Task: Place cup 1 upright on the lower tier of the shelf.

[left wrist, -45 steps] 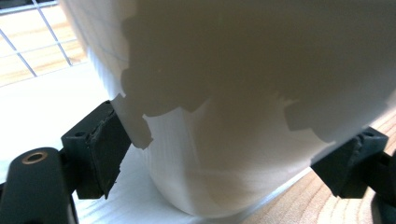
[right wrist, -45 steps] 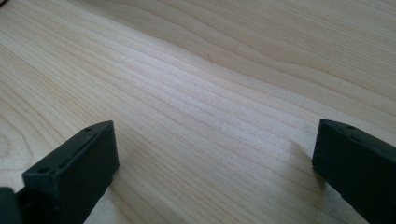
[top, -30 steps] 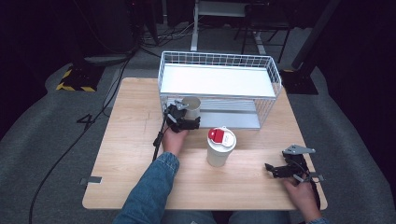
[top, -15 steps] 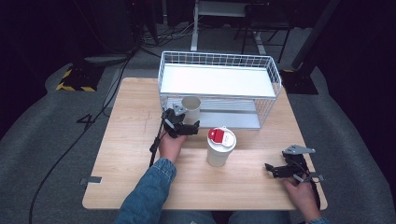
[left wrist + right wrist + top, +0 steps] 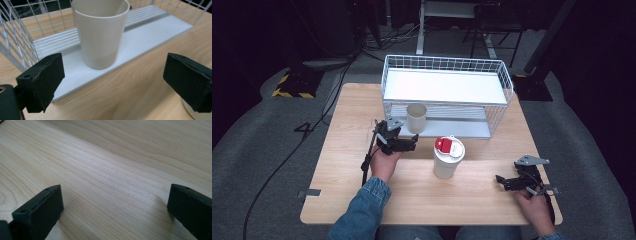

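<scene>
Wood-grain table [image 5: 362, 100] on grey carpet in a dark room. Plain cream paper cup [image 5: 416, 118], lidless and upright, stands on the lower shelf of a white wire rack [image 5: 447, 85], just beyond the left gripper [image 5: 404, 145], whose jaws have just been closing slightly with nothing between them. Nearby stands a lidded cup [image 5: 448, 157] with a red label. The right gripper [image 5: 504, 182] rests wide apart on bare wood.

A plain cream paper cup [image 5: 100, 32] stands upright, mouth open, on the lower white shelf [image 5: 140, 42] of a white wire rack [image 5: 447, 65], near that shelf's front edge and towards its left end in the high view [image 5: 416, 117]. Its walls taper downwards to a narrower base, and nothing touches it.
</scene>
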A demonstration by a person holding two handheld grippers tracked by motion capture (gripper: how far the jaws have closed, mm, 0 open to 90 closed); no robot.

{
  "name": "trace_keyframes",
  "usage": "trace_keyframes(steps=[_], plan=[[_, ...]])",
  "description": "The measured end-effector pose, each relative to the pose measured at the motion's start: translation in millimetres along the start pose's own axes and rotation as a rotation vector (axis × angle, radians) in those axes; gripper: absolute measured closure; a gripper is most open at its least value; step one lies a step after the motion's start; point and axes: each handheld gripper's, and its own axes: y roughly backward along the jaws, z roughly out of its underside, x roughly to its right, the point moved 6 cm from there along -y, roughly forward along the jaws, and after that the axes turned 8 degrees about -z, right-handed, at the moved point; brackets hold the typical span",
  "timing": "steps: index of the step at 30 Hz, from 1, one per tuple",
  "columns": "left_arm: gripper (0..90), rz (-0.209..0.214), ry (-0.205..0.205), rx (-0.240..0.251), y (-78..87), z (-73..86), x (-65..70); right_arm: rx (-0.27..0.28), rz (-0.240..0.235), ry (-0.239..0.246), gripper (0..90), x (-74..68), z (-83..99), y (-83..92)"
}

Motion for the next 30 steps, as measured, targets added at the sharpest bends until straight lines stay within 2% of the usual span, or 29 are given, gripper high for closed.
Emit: trace_keyframes(steps=[6, 9, 13, 17, 25, 26, 30], plan=[[4.5, 0.003, -0.005, 0.000, 19.9, 9.3, -6.0, 0.000, 0.000, 0.000, 0.6, 0.0, 0.0, 0.0], [4.5, 0.012, 0.013, -0.001, 31.3, 16.0, -7.8, -0.001, 0.000, -0.001, 0.6, 0.0, 0.0, 0.0], [4.5, 0.002, 0.005, 0.010, 47.2, 22.4, -7.8, 0.000, 0.000, -0.001, 0.6, 0.1, 0.0, 0.0], [4.5, -0.006, -0.020, 0.008, 61.6, 28.5, -5.5, 0.000, 0.000, 0.000, 0.6, 0.2, 0.0, 0.0], [4.8, 0.038, -0.067, -0.036, 76.4, 41.4, -0.6, -0.001, -0.001, -0.001, 0.6, 0.1, 0.0, 0.0], [4.8, 0.043, -0.058, -0.040, 77.6, 43.6, -0.1, -0.001, 0.000, 0.000, 0.6, 0.2, -0.1, 0.0], [4.8, 0.051, -0.071, -0.066, 79.8, 51.2, -0.9, -0.001, -0.002, -0.002, 0.6, 0.2, -0.1, 0.0]])
